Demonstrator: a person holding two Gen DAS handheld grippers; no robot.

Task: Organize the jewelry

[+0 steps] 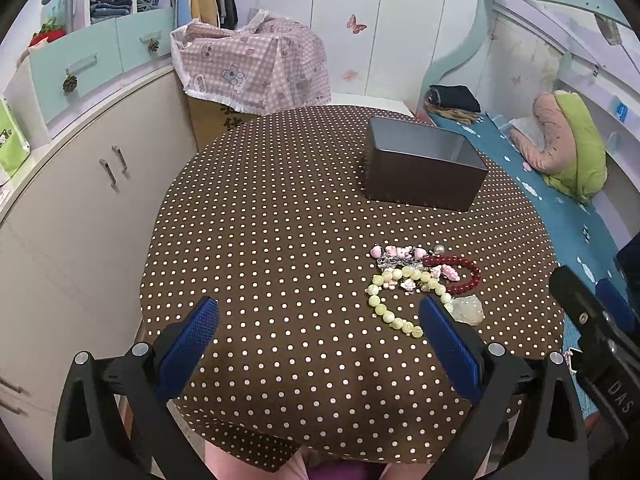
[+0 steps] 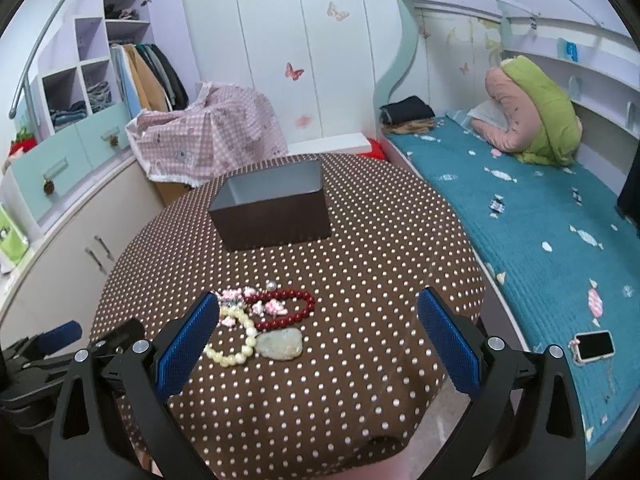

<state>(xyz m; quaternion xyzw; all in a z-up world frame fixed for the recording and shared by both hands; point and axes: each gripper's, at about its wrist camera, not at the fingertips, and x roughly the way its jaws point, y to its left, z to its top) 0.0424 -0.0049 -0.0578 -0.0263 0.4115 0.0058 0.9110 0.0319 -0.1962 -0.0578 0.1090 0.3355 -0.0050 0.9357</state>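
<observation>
A pile of jewelry lies on the brown polka-dot table (image 1: 260,220): a red bead bracelet (image 1: 466,278) (image 2: 298,312), a pale yellow-green bead strand (image 1: 390,310) (image 2: 234,350) with a jade pendant (image 1: 468,310) (image 2: 280,344), and pink charm pieces (image 1: 396,252) (image 2: 272,306). An open dark box (image 1: 424,168) (image 2: 272,208) stands farther back. My left gripper (image 1: 320,316) is open and empty, left of the pile. My right gripper (image 2: 318,312) is open and empty, above the near table edge, the pile by its left finger.
A cream cabinet (image 1: 92,200) stands left of the table. A box under pink checked cloth (image 1: 252,68) is behind it. A bed with a teal cover (image 2: 540,240), a pillow (image 2: 532,120) and a phone (image 2: 594,346) lies on the right.
</observation>
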